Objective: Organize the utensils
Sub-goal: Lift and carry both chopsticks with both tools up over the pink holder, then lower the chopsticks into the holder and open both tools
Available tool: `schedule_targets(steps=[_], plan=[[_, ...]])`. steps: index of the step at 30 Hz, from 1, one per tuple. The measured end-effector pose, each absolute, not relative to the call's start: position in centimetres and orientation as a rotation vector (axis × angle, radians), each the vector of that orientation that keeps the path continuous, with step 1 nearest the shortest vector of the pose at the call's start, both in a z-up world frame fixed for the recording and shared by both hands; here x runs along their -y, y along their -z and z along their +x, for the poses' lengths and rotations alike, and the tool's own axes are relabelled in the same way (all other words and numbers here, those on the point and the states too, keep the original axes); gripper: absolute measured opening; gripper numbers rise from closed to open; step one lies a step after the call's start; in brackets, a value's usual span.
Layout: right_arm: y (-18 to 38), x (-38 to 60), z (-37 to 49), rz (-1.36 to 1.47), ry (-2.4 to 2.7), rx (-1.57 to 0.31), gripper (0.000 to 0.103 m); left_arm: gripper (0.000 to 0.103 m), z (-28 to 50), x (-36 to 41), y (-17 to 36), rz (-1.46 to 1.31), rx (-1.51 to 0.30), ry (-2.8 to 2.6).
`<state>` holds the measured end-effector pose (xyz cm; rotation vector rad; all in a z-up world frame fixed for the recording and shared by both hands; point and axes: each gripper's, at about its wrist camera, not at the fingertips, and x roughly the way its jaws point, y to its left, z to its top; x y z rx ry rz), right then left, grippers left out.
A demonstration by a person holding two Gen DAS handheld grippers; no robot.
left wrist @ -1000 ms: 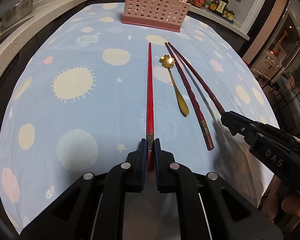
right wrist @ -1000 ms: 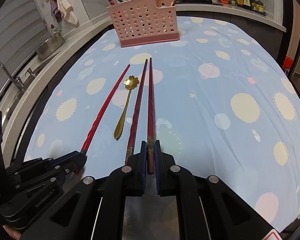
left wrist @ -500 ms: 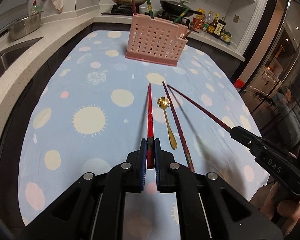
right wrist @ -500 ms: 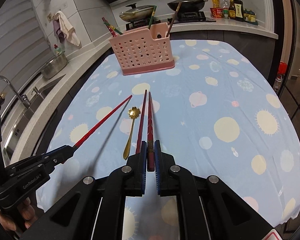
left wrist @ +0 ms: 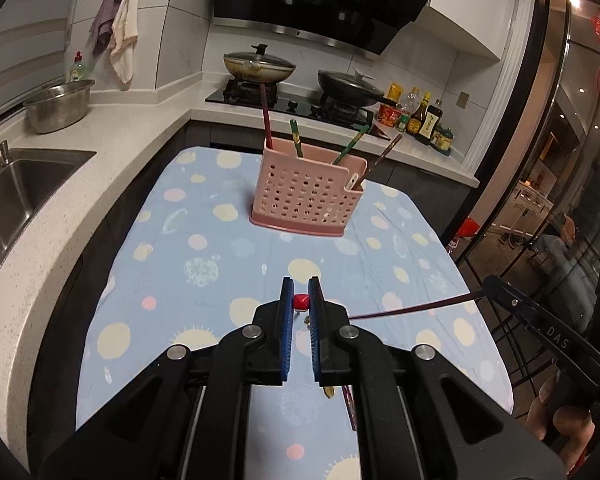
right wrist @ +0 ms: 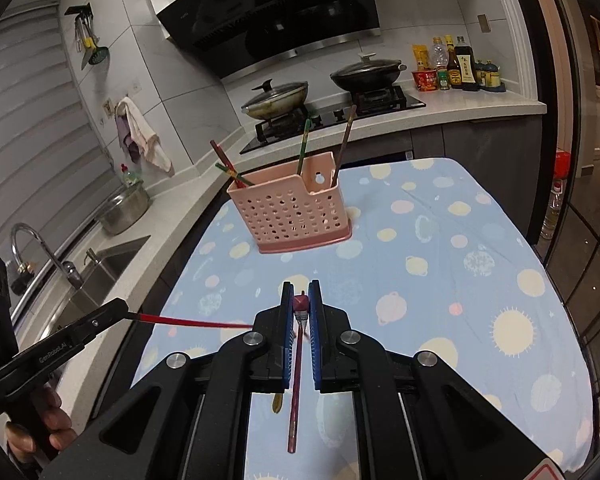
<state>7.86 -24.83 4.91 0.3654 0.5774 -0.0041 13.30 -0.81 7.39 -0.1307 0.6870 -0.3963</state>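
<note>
Gripping one chopstick in each claw, both clear of the blue spotted tablecloth [left wrist: 172,248]; left gripper [left wrist: 299,300] clamped on the bright red chopstick [right wrist: 192,322], seen end-on in the left wrist view, so its long axis runs along my fingers, pointing away toward the far end of the table; in the right wrist view it reaches from the left claw toward the table's middle. Right gripper [right wrist: 301,304] clamped on the dark red chopstick [left wrist: 412,310], likewise end-on in its own view. Pink perforated caddy [left wrist: 308,196] stands upright at the far end, several chopsticks leaning out of it; well apart from both claws. Second dark red chopstick [right wrist: 296,392] and gold spoon [right wrist: 277,402] lie on the cloth near me, long axes running near to far.
</note>
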Motion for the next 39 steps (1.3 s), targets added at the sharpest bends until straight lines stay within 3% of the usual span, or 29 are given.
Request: schedule_targets(steps=[14, 28, 39], plan=[[-9.2, 27.0, 11.9, 0.363, -0.006, -0.477, 0.007, 0.007, 18.3, 2.3, -13.3, -0.133, -0.553, 0.423], [-16.1, 28.2, 21.1, 0.326, -0.027, -0.317, 0.007, 0.007, 26.7, 6.2, -22.1, -0.106, -0.335, 0.442], [-17.7, 28.4, 28.7, 0.331, -0.010, -0.259, 0.007, 0.007, 33.8, 8.4, -22.9, -0.091, -0.295, 0.420]])
